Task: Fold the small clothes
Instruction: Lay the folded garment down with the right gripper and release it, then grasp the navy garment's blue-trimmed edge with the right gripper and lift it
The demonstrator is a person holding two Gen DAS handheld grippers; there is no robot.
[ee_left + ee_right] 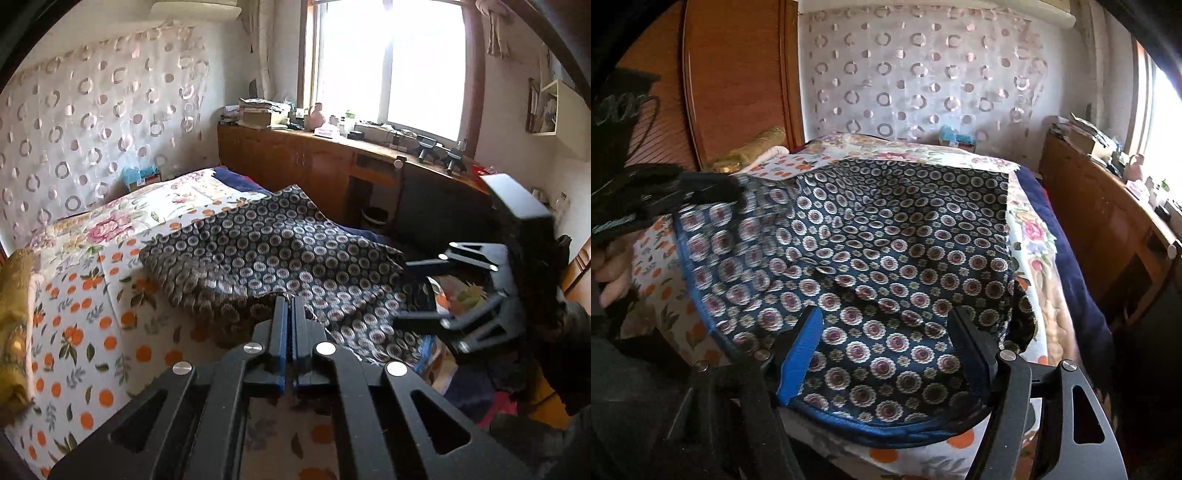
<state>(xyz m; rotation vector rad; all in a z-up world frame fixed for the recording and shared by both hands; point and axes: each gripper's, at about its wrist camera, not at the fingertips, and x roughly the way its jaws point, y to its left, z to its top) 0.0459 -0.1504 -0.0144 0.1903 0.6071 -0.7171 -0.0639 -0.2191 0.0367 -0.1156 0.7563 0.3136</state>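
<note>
Dark blue cloth (886, 236) with round flower print, spread over a bed sheet (85, 295) dotted with oranges. At left, left gripper (290, 302) clamped tight on the cloth's near edge, that edge lifted off the sheet. At right, right gripper (886, 332) spread wide above the cloth, blue pads (801, 350) clear of it, nothing held. Further right, a wooden cabinet (295, 162) under a bright window (388, 62).
</note>
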